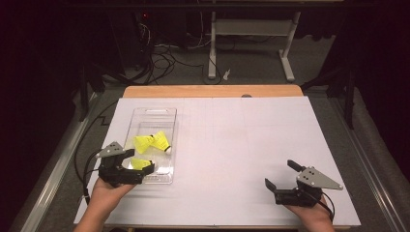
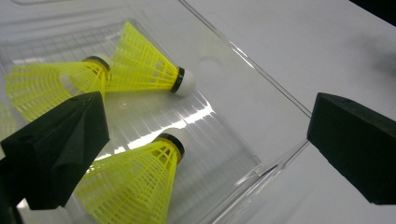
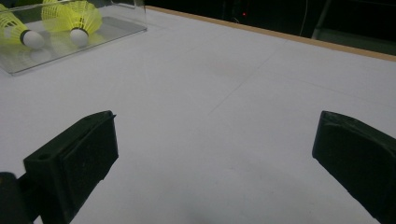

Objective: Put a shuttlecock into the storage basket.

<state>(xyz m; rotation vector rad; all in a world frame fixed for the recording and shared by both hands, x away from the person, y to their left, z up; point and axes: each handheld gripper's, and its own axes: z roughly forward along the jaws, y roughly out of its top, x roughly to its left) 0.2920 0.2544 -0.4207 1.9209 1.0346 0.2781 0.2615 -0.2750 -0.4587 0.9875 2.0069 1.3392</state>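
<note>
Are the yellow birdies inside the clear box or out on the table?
Inside. Three birdies lie on the floor of the clear box, and the open left tool reaches over its near end.

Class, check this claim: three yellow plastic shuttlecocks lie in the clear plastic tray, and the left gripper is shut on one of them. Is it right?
Not quite. The left gripper is open: in the left gripper view its jaws stand wide apart over the clear plastic tray, holding nothing. The three yellow plastic shuttlecocks do lie in the tray.
</note>
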